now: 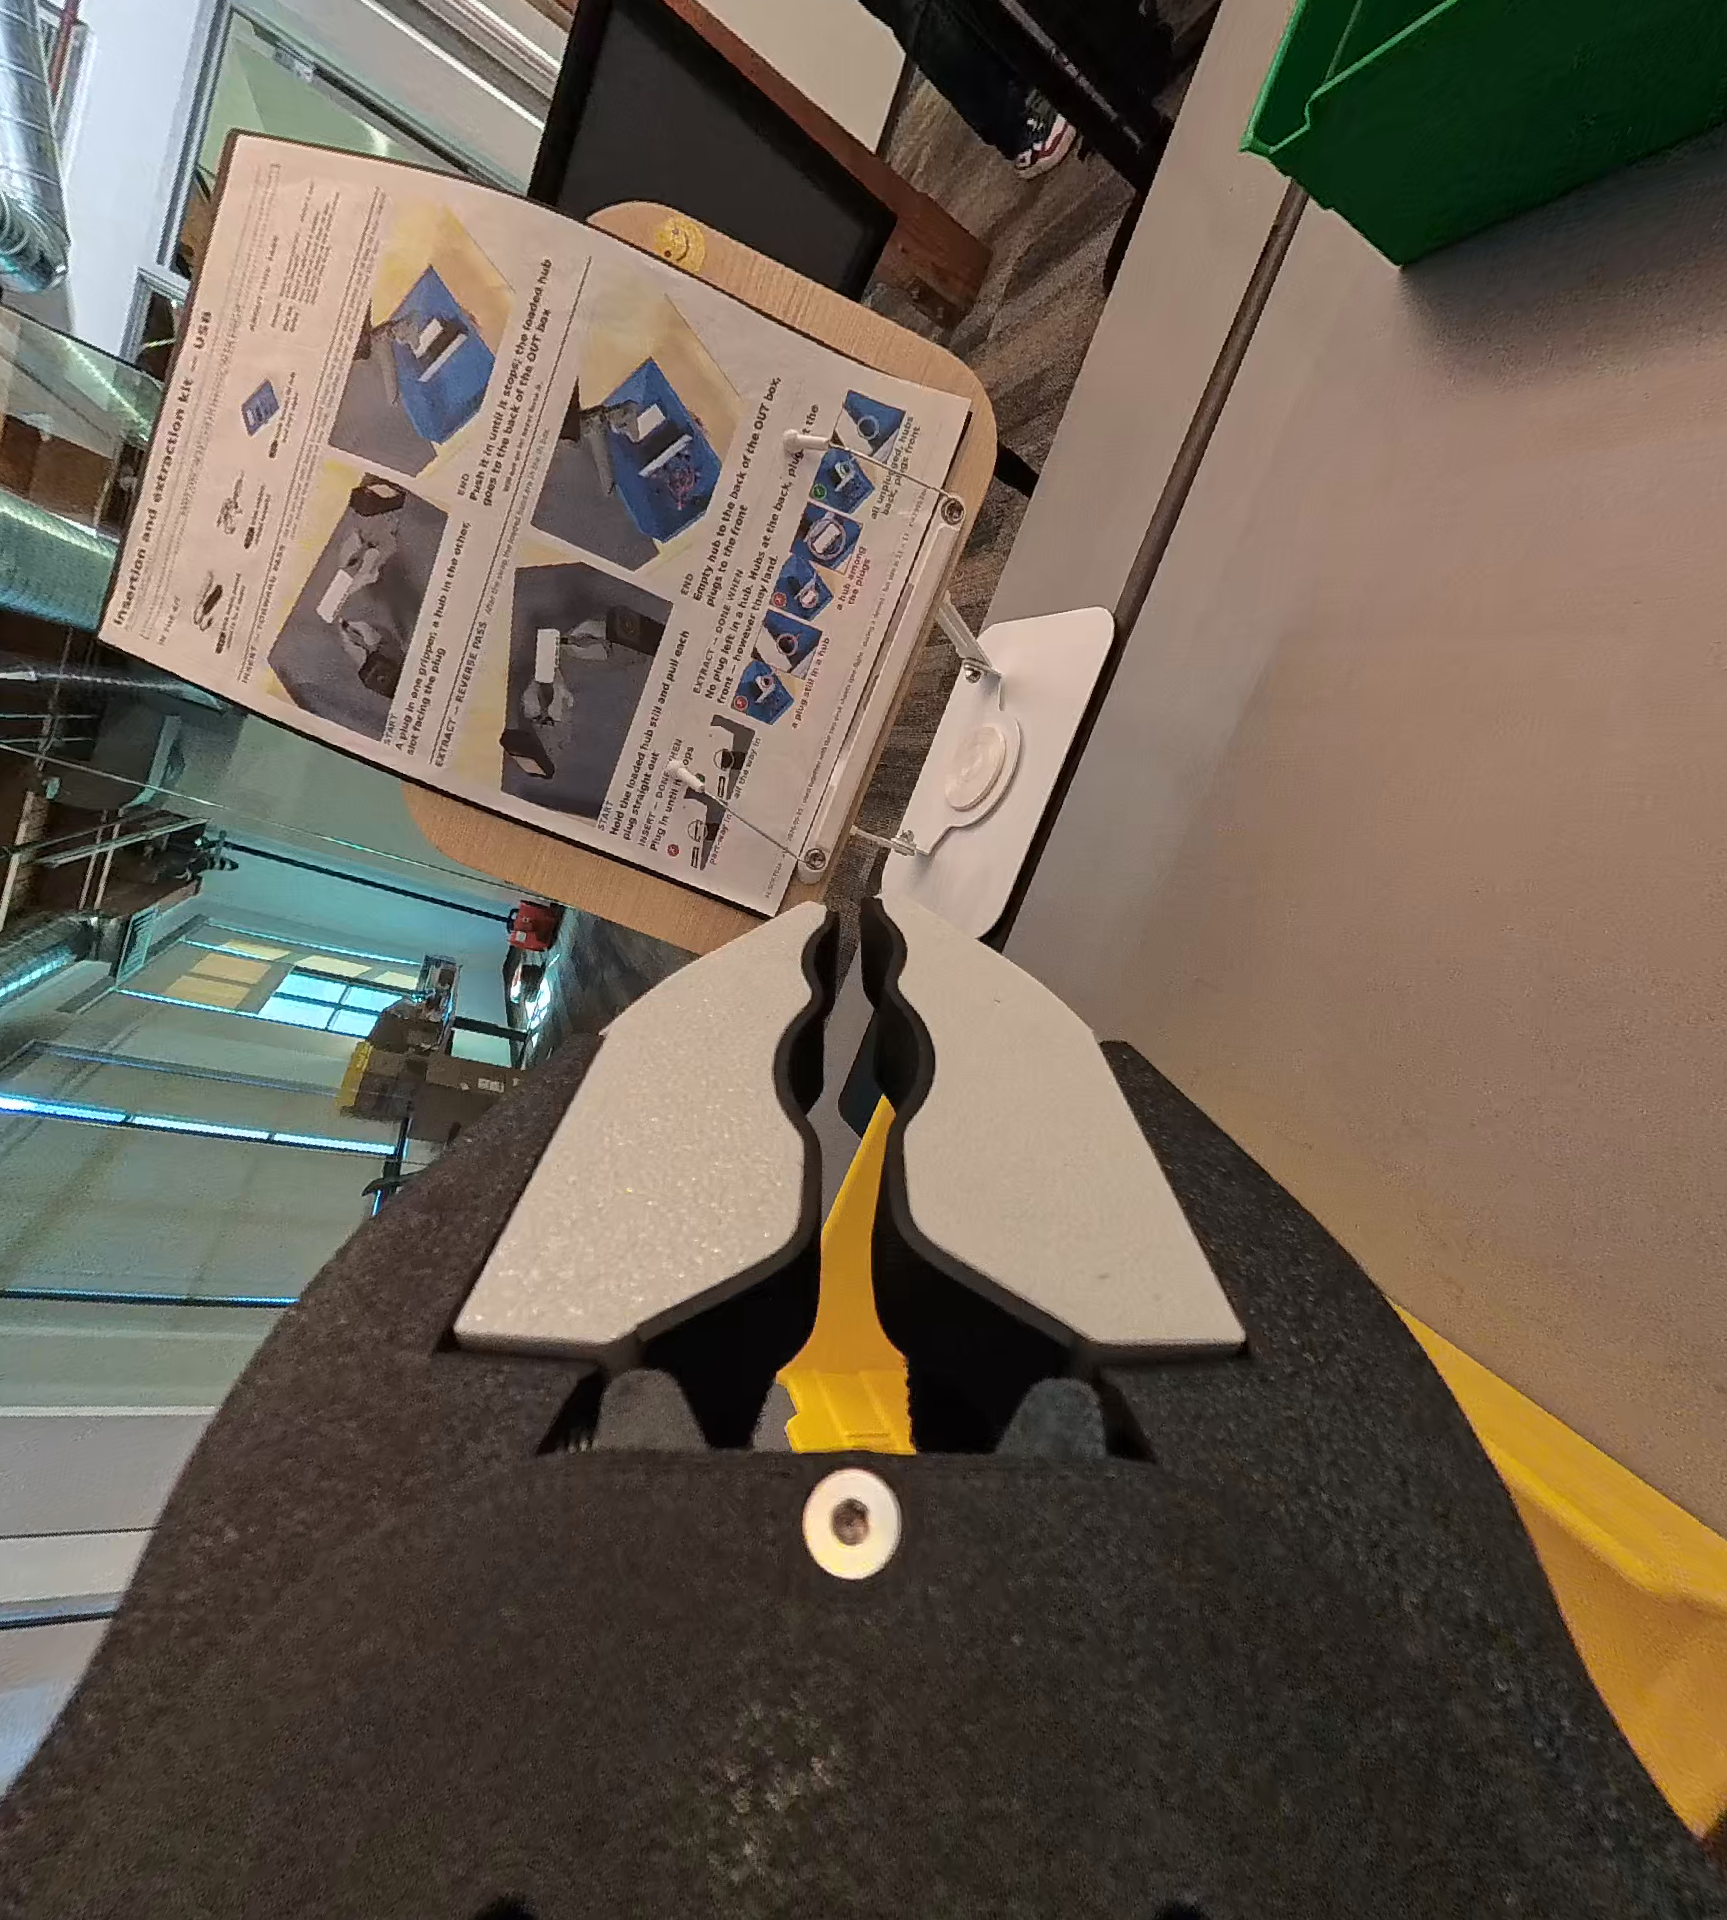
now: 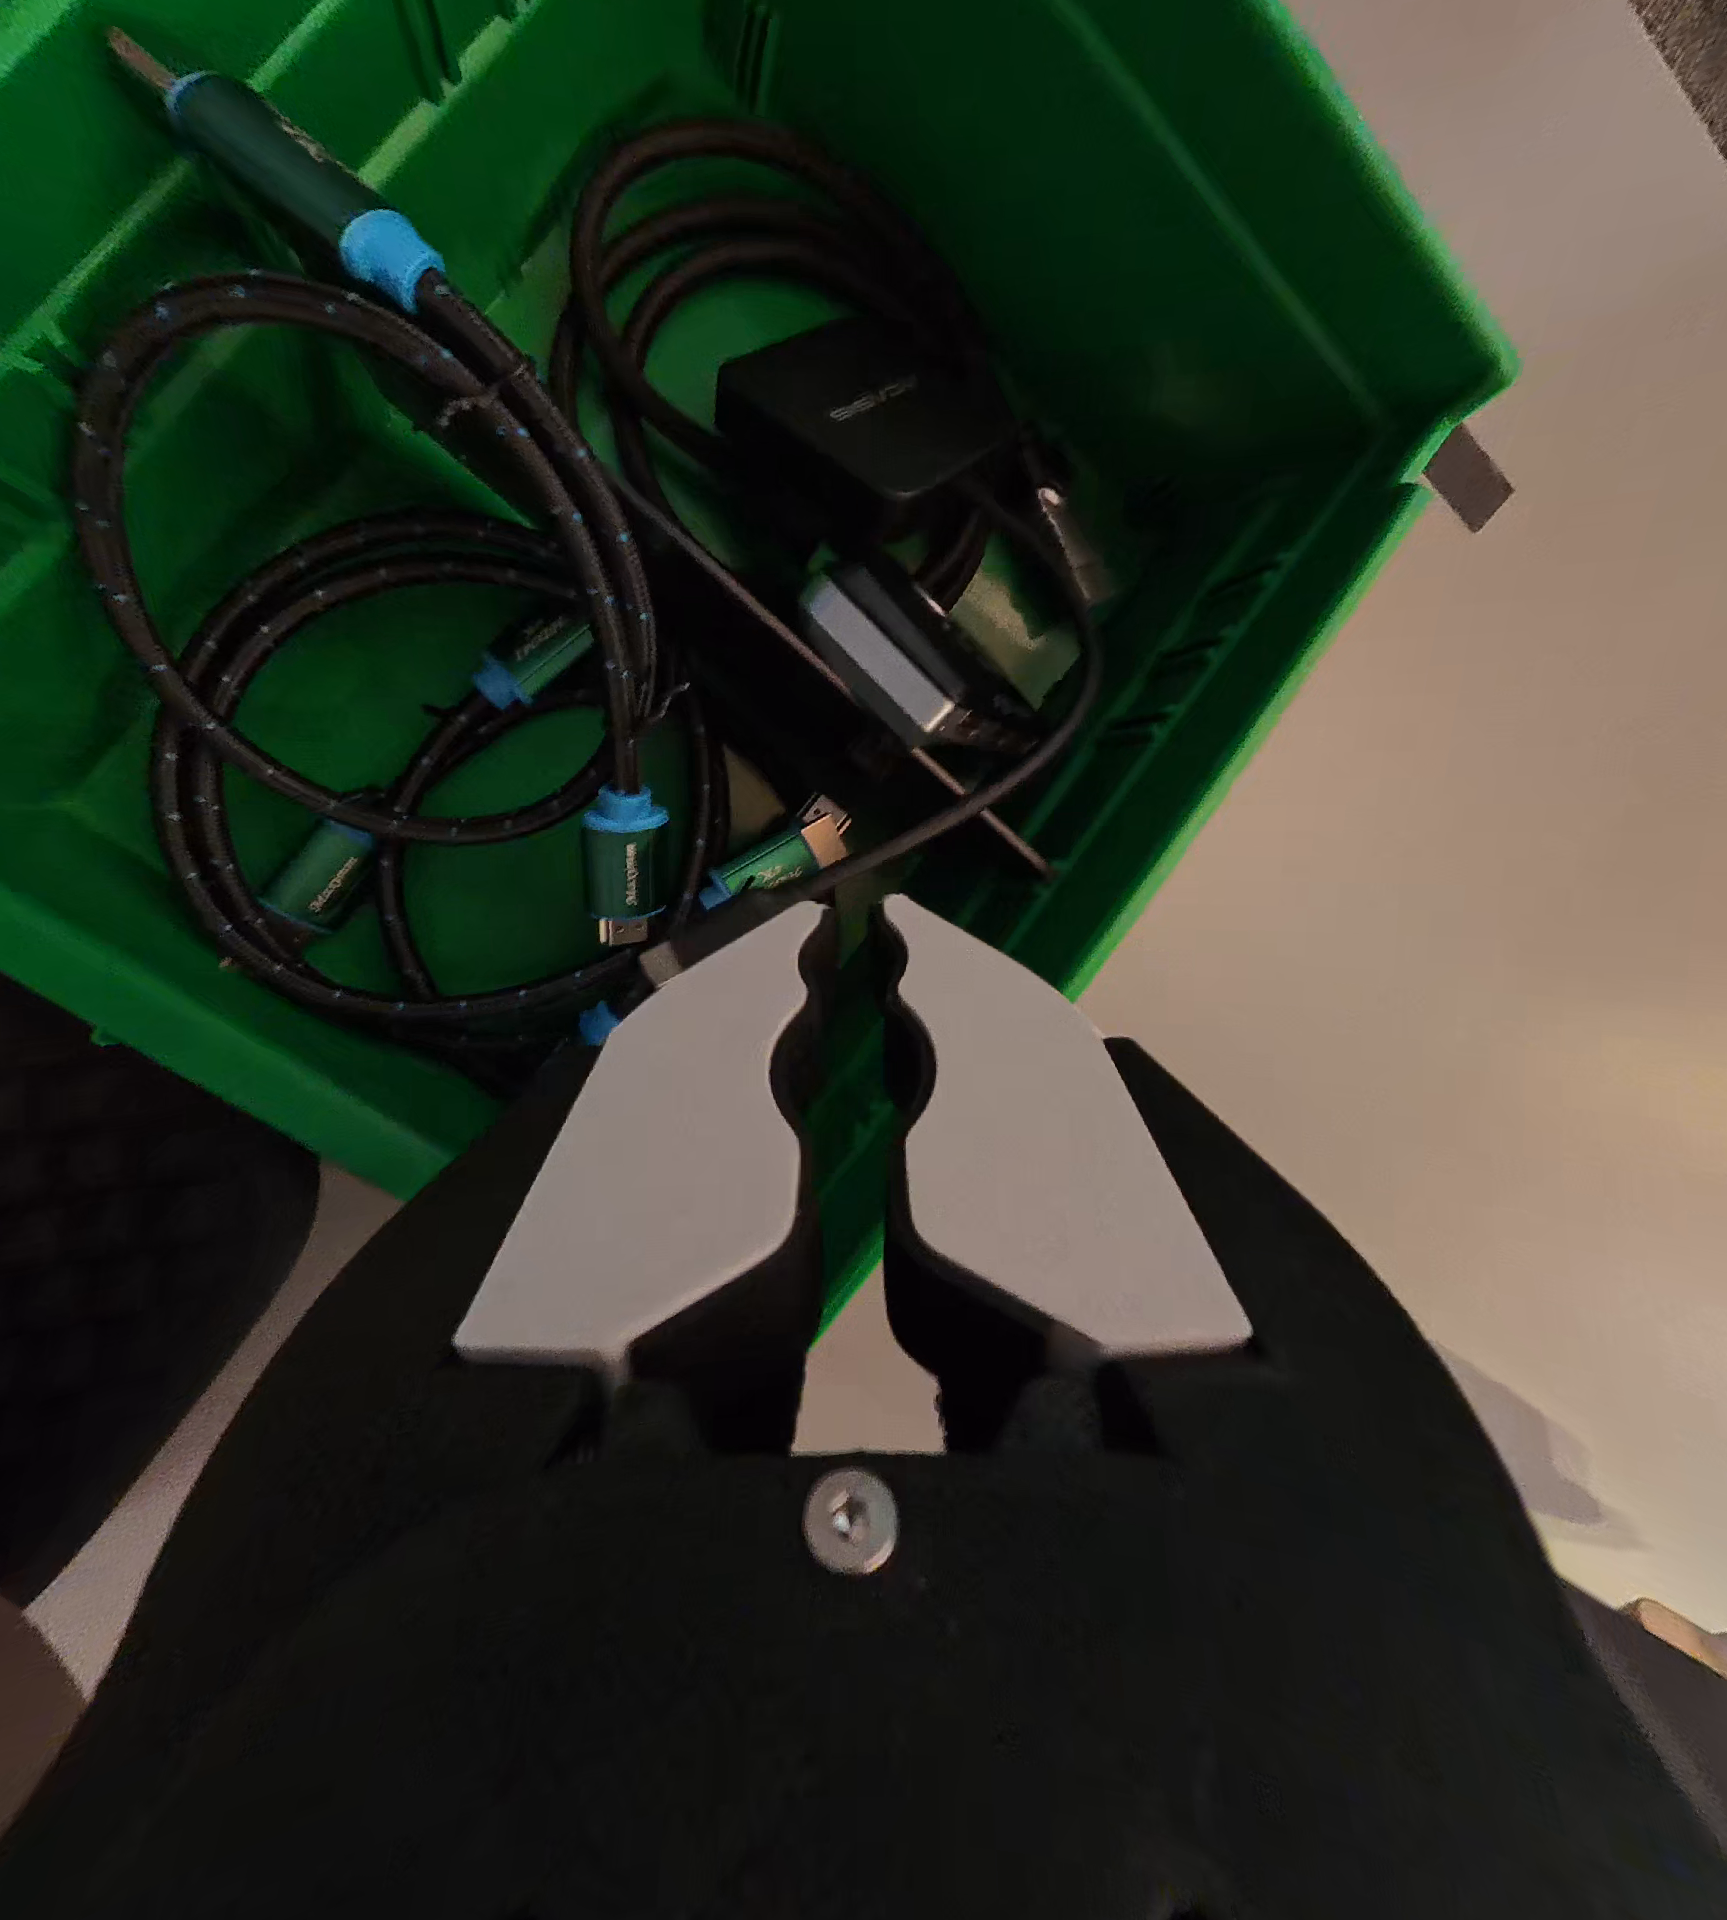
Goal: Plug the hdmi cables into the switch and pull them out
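Green bin (image 2: 1254, 260) — holds coiled HDMI cables (image 2: 339, 644) and black switch (image 2: 859, 416). Right gripper (image 2: 851, 914) above its near rim, jaws nearly closed, empty. Left gripper (image 1: 846, 914) likewise, facing instruction sheet (image 1: 526, 499).

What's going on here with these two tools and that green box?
A person holds a tool in each hand. The right tool hovers at the edge of a green bin of coiled HDMI cables and small switch boxes, nearly closed on nothing. The left tool points at an instruction sheet, also empty.
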Tool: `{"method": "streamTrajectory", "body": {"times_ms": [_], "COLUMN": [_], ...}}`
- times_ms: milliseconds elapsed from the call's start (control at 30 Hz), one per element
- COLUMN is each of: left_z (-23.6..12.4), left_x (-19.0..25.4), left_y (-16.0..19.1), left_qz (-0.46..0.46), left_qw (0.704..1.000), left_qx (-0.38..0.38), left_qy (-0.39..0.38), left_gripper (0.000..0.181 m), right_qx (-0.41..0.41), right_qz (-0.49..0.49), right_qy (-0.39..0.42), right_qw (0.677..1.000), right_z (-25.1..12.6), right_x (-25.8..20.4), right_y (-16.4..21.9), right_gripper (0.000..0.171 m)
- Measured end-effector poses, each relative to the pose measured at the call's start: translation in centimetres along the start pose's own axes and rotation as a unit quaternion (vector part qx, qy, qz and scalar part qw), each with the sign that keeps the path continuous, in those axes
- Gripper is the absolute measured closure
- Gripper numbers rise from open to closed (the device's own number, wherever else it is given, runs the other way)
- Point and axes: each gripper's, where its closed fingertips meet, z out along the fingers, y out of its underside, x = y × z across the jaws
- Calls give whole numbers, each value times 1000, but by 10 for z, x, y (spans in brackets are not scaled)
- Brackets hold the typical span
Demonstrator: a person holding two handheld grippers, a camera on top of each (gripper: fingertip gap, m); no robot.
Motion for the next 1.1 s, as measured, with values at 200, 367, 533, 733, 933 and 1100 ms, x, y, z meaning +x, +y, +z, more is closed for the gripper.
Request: {"method": "streamTrajectory", "body": {"times_ms": [200, 367, 533, 733, 933, 1100], "left_z": [-1, -6, -8, -8, -3, -10], "left_x": [1, -2, -5, -4, -4, -23], "left_y": [-4, -6, -8, -10, -3, 17], "left_qz": [8, 5, 3, 6, 10, -20], "left_qw": [1000, 1000, 1000, 1000, 1000, 999], "left_qx": [3, 8, 13, 15, 0, -18], "left_qy": [-1, -8, -13, -13, -16, -37], "left_gripper": [178, 178, 179, 179, 181, 181], "right_qx": [-109, -78, -25, 19, 10, -4], "right_qz": [8, -1, -34, -17, 36, 146], "right_qy": [-62, -79, -75, -55, -84, -174], "right_qw": [992, 994, 996, 998, 996, 974], "right_z": [14, 28, 35, 40, 63, 47], "right_x": [-27, -30, -31, -23, -26, -38], "right_y": [29, 7, -21, -48, -63, -64], "right_gripper": [168, 168, 168, 168, 168, 168]}}
